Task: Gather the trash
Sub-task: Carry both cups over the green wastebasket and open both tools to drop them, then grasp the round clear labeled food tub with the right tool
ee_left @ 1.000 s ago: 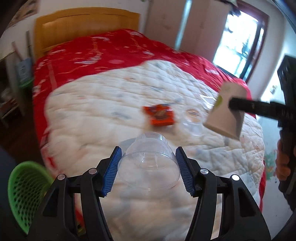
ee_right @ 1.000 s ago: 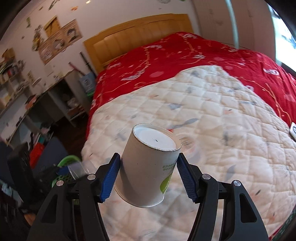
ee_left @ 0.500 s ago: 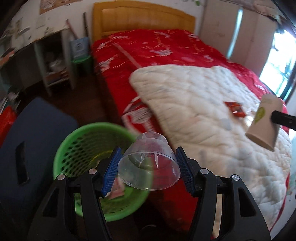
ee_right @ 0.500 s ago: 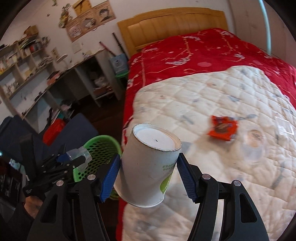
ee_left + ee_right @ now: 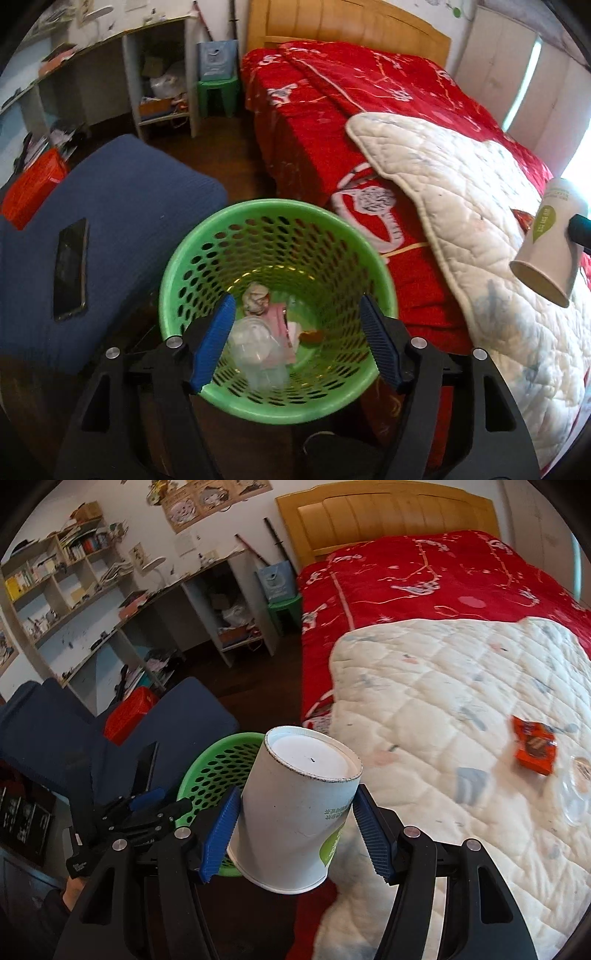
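Left gripper (image 5: 295,339) jaws just opened, clear plastic cup (image 5: 258,347) now in the green basket (image 5: 280,221); right gripper (image 5: 295,834) still clamps the paper cup (image 5: 295,812), that goes next

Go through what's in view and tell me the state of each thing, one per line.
Left hand-held gripper: open, just widened, nothing between pads.
Right hand-held gripper: shut on white paper cup, bottom toward camera.
Clear plastic cup: lying in green perforated plastic basket, among crumpled trash.
Orange snack wrapper: lying on white quilt.
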The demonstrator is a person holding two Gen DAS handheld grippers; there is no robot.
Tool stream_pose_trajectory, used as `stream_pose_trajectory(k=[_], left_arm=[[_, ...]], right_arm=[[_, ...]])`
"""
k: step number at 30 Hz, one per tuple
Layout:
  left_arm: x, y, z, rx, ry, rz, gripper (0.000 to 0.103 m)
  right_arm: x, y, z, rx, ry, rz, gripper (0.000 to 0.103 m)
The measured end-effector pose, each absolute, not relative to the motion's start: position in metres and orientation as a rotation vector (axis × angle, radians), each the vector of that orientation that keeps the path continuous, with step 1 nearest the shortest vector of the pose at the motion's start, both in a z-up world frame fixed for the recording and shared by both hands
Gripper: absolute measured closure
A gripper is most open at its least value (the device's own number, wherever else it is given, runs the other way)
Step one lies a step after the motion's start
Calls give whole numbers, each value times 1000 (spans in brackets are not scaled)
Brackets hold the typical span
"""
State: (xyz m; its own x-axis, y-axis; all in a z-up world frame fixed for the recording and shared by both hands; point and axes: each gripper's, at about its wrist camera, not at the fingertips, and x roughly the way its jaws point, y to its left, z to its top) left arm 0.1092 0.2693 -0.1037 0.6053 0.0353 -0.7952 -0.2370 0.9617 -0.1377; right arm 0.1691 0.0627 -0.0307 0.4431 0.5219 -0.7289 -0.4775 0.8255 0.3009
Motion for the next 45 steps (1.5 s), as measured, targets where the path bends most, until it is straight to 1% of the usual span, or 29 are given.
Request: stream_pose_trajectory(k=[17, 18, 19, 20, 21, 24, 28, 34, 45], left_arm=[[78, 310, -107, -298, 890, 239, 29], [77, 311, -107, -303, 889, 239, 29], [77, 311, -107, -307, 890, 241, 29], [77, 312, -108, -309, 892, 242, 29], [78, 311, -108, -311, 893, 241, 29], [80, 308, -106, -310, 891, 234, 28], [87, 296, -102, -300, 886, 213, 27], [107, 260, -97, -272, 886, 152, 27], [151, 169, -77, -192, 879, -4, 25]], right_arm=[[181, 163, -60, 25, 990, 705, 42], [182, 167, -61, 31, 994, 711, 40], [183, 170, -61, 36, 997, 714, 35], [182, 171, -61, 43, 996, 718, 32], [181, 172, -59, 47, 988, 720, 30], [178, 169, -56, 32, 974, 718, 31], [178, 145, -51, 10, 951, 688, 30], [186, 77, -47, 28, 937, 582, 30], [197, -81, -43, 64, 904, 298, 29]])
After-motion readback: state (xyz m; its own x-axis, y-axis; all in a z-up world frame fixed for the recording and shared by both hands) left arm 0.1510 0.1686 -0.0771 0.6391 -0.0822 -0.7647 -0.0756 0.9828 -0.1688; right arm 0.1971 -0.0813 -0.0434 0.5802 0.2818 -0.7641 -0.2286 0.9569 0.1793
